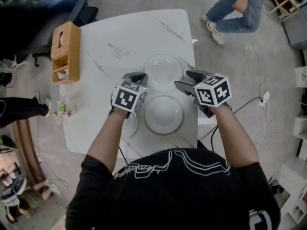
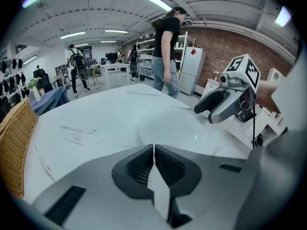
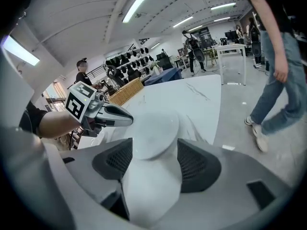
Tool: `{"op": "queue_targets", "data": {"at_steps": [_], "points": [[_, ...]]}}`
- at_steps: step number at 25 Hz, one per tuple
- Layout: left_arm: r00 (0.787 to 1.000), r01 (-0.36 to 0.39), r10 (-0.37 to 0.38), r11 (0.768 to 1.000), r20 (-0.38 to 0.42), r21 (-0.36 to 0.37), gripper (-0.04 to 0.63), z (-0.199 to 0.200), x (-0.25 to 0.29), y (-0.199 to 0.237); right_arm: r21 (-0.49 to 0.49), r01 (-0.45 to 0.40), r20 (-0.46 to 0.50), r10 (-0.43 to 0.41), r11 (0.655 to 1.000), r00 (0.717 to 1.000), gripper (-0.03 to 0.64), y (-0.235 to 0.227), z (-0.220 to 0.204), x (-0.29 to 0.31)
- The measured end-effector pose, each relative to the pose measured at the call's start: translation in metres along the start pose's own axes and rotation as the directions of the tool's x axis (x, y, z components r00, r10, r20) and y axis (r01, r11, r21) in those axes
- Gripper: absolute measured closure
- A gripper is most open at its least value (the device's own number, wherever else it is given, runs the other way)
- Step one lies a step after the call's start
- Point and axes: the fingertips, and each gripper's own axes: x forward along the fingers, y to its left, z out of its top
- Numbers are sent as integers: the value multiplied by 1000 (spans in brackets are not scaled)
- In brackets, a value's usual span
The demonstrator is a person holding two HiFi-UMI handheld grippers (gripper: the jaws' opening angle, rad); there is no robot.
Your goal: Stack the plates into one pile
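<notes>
Between the grey jaws of the left gripper (image 1: 135, 76) and the right gripper (image 1: 188, 79), the far plate (image 1: 163, 71) and the near plate (image 1: 164, 114) were plain white. The table (image 1: 124, 42) beneath was white marble with thin grey veins. Each jaw carried a black ribbed pad (image 3: 194, 164). The right gripper's cube (image 1: 213, 91) bore black square markers on white. Well left of the left jaws, the basket (image 1: 67, 51) was tan wicker.

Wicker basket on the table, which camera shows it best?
The head view: the wicker basket shows whole from above, compartments visible. The left gripper view catches only its woven side at the frame's left edge; the right gripper view shows it small and distant.
</notes>
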Motion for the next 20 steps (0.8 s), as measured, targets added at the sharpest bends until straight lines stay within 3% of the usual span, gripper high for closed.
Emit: {"op": "queue_targets", "data": {"at_steps": [16, 20], "points": [[1000, -4, 3, 1000, -30, -15, 565, -7, 4, 1, 96, -48, -17, 50, 994, 999, 318, 6, 4, 13], [1000, -10, 10, 1000, -27, -13, 565, -5, 3, 1, 173, -88, -15, 92, 981, 996, 386, 12, 6, 16]]}}
